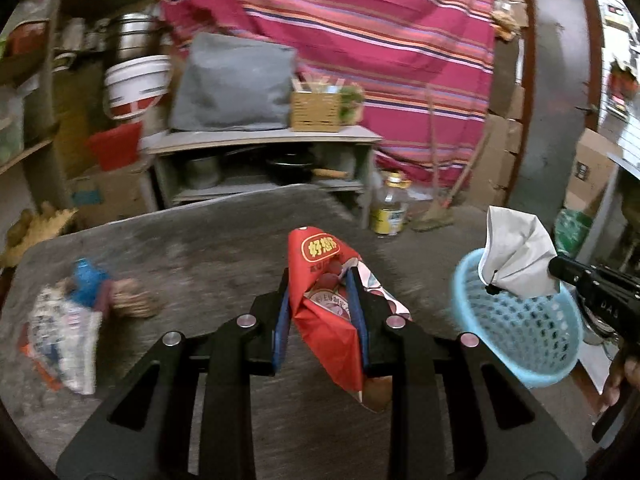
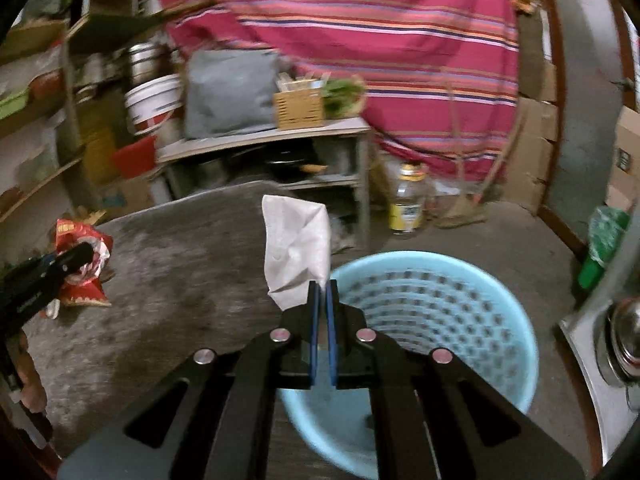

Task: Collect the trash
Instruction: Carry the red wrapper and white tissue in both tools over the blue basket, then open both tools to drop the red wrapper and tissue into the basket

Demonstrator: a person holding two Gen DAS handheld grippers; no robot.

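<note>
Squarely between left jaws: red wrapper (image 1: 324, 312)

Blurred litter pile (image 1: 80, 304) at table's left.

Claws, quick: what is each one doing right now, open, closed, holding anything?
Left claw: closed on the red snack wrapper, above the table.
Right claw: closed on the white tissue, by the blue basket.

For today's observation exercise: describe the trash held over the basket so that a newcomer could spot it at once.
Find the light blue perforated basket beside the grey table. At its rim, the right gripper pinches a crumpled white tissue. Unlike the red snack wrapper in the left gripper, it is plain and unprinted.
</note>
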